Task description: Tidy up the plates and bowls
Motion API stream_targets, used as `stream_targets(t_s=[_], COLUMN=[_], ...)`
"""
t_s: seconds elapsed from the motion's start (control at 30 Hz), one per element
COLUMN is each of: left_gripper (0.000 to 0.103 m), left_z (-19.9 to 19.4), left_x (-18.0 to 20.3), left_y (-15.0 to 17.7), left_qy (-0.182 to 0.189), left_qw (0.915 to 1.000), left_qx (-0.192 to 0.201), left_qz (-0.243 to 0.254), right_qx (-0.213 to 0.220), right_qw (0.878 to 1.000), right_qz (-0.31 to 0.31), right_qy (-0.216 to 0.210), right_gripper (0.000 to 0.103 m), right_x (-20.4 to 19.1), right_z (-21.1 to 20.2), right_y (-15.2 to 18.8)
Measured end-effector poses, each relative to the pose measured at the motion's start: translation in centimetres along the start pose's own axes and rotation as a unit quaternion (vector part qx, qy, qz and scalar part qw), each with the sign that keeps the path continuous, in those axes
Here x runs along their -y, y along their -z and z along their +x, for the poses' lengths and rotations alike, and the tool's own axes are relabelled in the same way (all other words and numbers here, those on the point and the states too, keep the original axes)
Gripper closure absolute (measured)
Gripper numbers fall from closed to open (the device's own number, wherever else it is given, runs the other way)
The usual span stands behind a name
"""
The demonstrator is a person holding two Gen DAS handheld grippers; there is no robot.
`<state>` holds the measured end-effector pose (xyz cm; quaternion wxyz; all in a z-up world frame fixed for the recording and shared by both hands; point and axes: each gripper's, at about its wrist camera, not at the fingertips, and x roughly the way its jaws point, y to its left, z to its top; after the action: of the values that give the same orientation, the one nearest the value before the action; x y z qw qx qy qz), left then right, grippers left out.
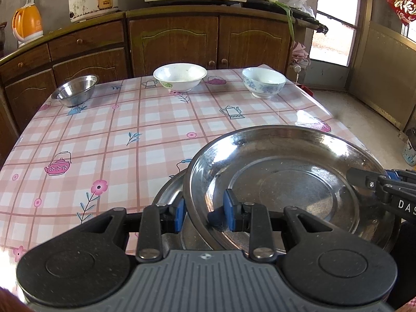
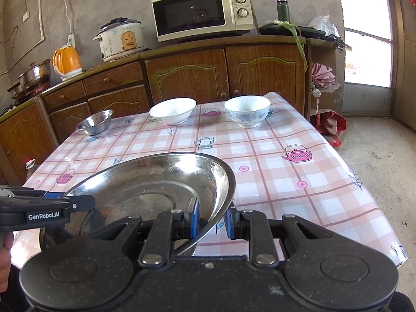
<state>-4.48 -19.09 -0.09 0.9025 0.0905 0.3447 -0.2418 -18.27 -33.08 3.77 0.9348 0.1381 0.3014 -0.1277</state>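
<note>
A shiny steel plate (image 1: 280, 182) (image 2: 145, 182) hangs tilted just above the near part of the checked table (image 1: 104, 143) (image 2: 299, 182). My left gripper (image 1: 204, 214) (image 2: 66, 199) is shut on its left rim, blue pads on either side of the edge. The plate's right rim sits between the pads of my right gripper (image 2: 212, 219) (image 1: 364, 179), which is shut on it. Part of a second steel plate (image 1: 169, 197) shows underneath on the table. Along the far edge stand a small steel bowl (image 1: 75, 89) (image 2: 95, 122), a white bowl (image 1: 180, 76) (image 2: 173, 110) and a blue-flowered bowl (image 1: 264, 82) (image 2: 247, 111).
Behind the table runs a wooden cabinet (image 1: 174, 39) with a microwave (image 2: 202, 13), a rice cooker (image 2: 121, 39) and an orange kettle (image 2: 67, 61) on top. Bare floor (image 2: 377, 156) lies to the table's right. A hand (image 2: 5, 249) shows at the left edge.
</note>
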Motion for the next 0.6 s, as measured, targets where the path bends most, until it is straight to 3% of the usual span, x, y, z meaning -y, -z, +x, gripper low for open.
stream_targets(t_s=[0.6], left_gripper=[0.073], left_z=[2.2], left_x=[-2.3], left_y=[2.0], left_qy=[-0.016], left_qw=[0.9995], left_qx=[-0.026], left_qz=[-0.011], right_qx=[-0.049], right_qw=[0.998], right_qz=[-0.023], right_qy=[-0.013], right_gripper=[0.076], right_x=[-1.9], right_z=[3.8], right_y=[1.5])
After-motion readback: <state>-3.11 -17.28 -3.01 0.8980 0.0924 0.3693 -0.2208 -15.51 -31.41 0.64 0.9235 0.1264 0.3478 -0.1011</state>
